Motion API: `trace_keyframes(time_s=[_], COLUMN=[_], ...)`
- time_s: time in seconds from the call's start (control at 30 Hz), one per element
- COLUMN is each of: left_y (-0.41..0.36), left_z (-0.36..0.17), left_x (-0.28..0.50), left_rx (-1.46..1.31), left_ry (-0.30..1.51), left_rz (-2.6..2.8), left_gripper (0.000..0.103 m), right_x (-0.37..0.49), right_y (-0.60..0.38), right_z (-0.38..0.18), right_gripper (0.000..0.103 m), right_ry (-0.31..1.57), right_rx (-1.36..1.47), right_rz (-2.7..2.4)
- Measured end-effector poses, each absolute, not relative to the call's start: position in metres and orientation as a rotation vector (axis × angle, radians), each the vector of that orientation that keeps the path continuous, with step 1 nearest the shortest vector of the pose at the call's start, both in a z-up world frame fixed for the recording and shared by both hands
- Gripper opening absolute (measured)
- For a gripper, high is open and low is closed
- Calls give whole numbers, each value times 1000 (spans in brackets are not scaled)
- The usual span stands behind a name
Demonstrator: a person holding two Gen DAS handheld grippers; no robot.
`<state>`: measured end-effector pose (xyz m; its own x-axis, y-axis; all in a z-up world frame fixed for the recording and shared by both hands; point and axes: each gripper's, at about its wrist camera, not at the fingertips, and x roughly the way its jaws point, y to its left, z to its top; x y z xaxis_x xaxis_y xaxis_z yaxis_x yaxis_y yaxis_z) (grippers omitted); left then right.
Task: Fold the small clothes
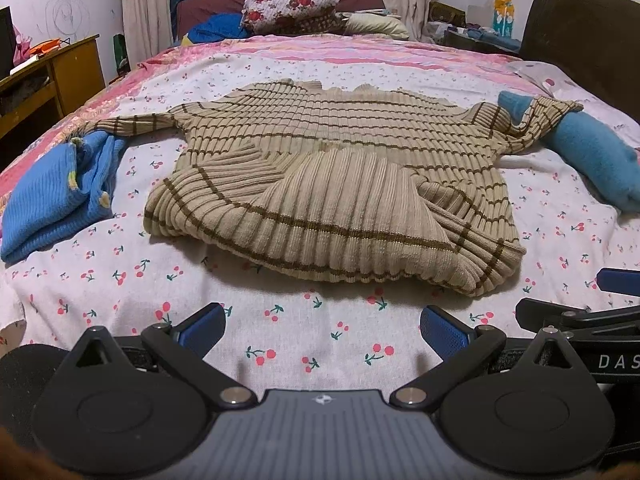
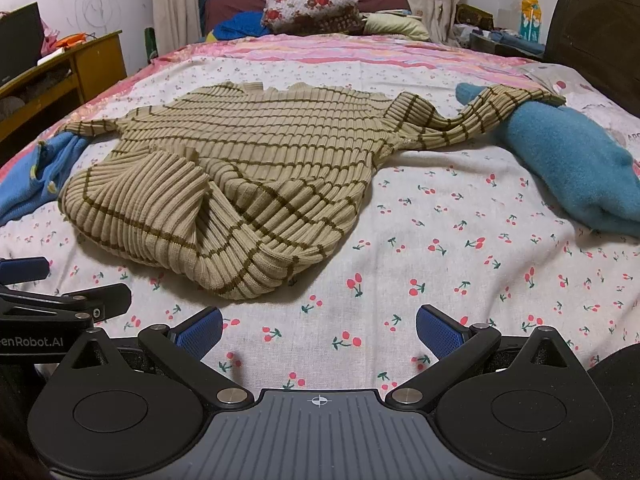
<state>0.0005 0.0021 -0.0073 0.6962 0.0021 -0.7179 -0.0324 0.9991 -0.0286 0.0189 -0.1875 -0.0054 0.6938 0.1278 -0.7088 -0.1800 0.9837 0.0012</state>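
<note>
A beige ribbed sweater with brown stripes [image 1: 332, 184] is observed spread on the cherry-print bedsheet [image 1: 280, 332], directly ahead of both grippers. Its long axis, sleeve to sleeve, runs crosswise to the fingers; the near edge is doubled over into a thick fold. In the left wrist view that fold lies straight ahead; in the right wrist view it sits ahead and to the left, so the left gripper [image 1: 322, 326] is judged the nearer. The right gripper [image 2: 319, 326] hangs over bare sheet. Both sets of jaws are spread wide, nothing held or touched.
</note>
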Motion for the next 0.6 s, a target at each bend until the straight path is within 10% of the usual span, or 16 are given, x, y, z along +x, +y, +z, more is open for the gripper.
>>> trace_keyframes(time_s=[0.6], left_y=[2], left_z=[-8], left_x=[1], left_rx=[-43], left_ry=[814], left_rz=[22], left_gripper=[103], right_x=[19], right_y=[-187], right_z=[-7], right_gripper=[103], right_ry=[788], right_rx=[-75], right_rz=[170])
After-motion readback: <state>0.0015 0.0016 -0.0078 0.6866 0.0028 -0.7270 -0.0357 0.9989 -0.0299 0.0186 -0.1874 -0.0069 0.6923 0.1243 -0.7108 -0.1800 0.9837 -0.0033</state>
